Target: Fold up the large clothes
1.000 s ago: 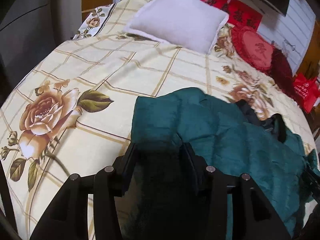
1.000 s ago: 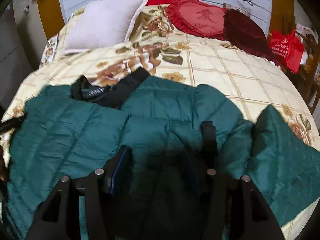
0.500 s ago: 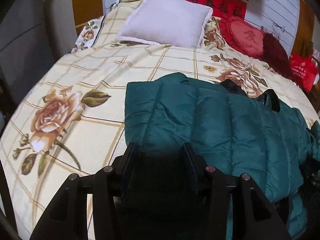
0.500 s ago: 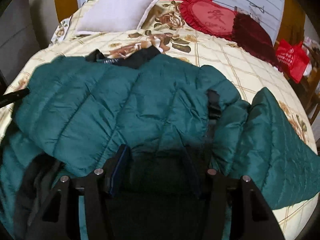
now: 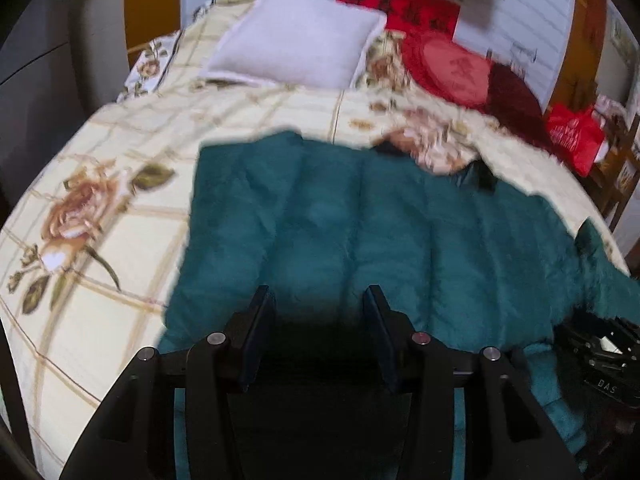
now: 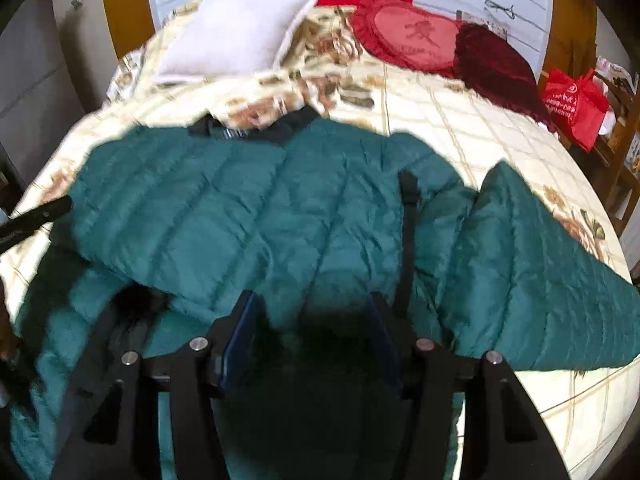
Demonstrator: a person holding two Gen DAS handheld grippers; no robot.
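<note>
The left gripper [image 5: 318, 300] pointed down at the near edge of the jacket [image 5: 360, 232]. Its two fingers [image 5: 260, 332] stood apart with a fold of teal fabric bunched between them. The contact area lay in shadow, so it could not be told whether the pads pressed on the cloth.

The jacket, a teal quilted garment, lay spread across the near half of the bed [image 5: 100, 300], on a cream bedspread printed with roses and a grid pattern. In the right wrist view the jacket [image 6: 240, 220] lay with its body folded over. A black collar [image 6: 256, 130] sat at the far edge and a black strip [image 6: 408, 216] ran down the front. One sleeve [image 6: 532, 272] extended to the right across the bedspread.

The right gripper [image 6: 312, 304] pointed down at the near edge of the jacket body. Its fingers [image 6: 240, 332] stood apart with teal fabric rising between them. The grip could not be confirmed from this view.

At the head of the bed lay a white pillow [image 6: 236, 36], a red round cushion [image 6: 416, 36] and a dark red cushion [image 6: 496, 64]. A red bag [image 6: 572, 104] stood beside the bed at the far right.
</note>
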